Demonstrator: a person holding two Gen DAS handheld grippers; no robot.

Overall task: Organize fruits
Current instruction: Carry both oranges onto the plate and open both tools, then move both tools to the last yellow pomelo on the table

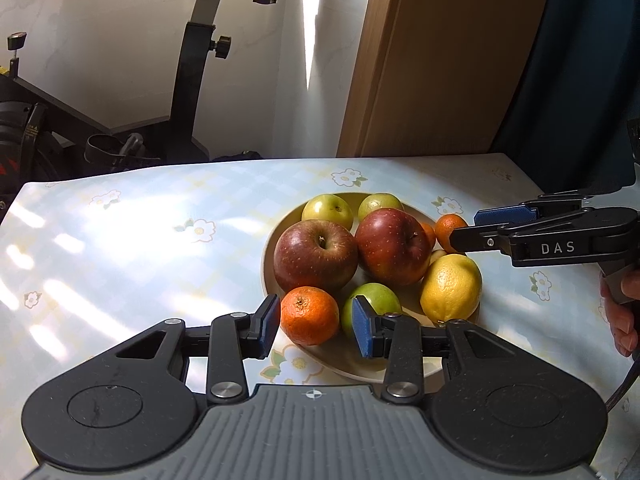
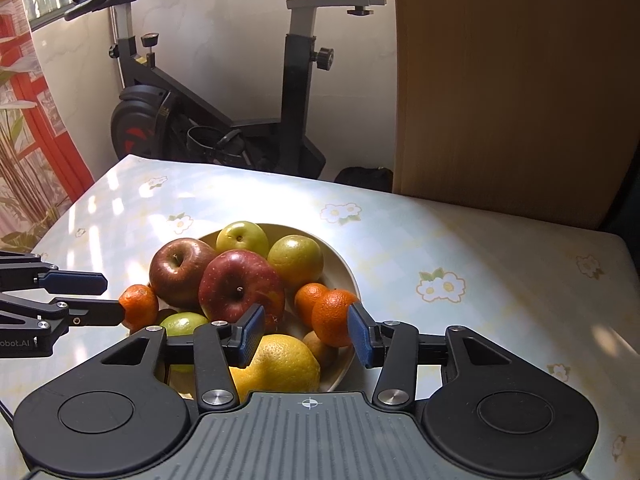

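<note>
A cream plate (image 1: 267, 248) (image 2: 347, 273) on the flowered tablecloth holds two red apples (image 1: 315, 255) (image 2: 240, 288), green apples (image 1: 328, 210), a lemon (image 1: 452, 287) (image 2: 280, 364) and mandarins. My left gripper (image 1: 316, 326) is open at the plate's near edge, its pads either side of a mandarin (image 1: 309, 314) and apart from it. It also shows in the right wrist view (image 2: 108, 296), next to that mandarin (image 2: 140, 306). My right gripper (image 2: 306, 334) is open above the lemon, its right pad touching a mandarin (image 2: 334, 316). It shows in the left wrist view (image 1: 464, 226) beside that mandarin (image 1: 450, 226).
An exercise bike (image 2: 224, 120) stands behind the table's far edge. A wooden panel (image 1: 440, 60) rises at the back right. The tablecloth (image 1: 120, 240) stretches left of the plate and to its right (image 2: 480, 280).
</note>
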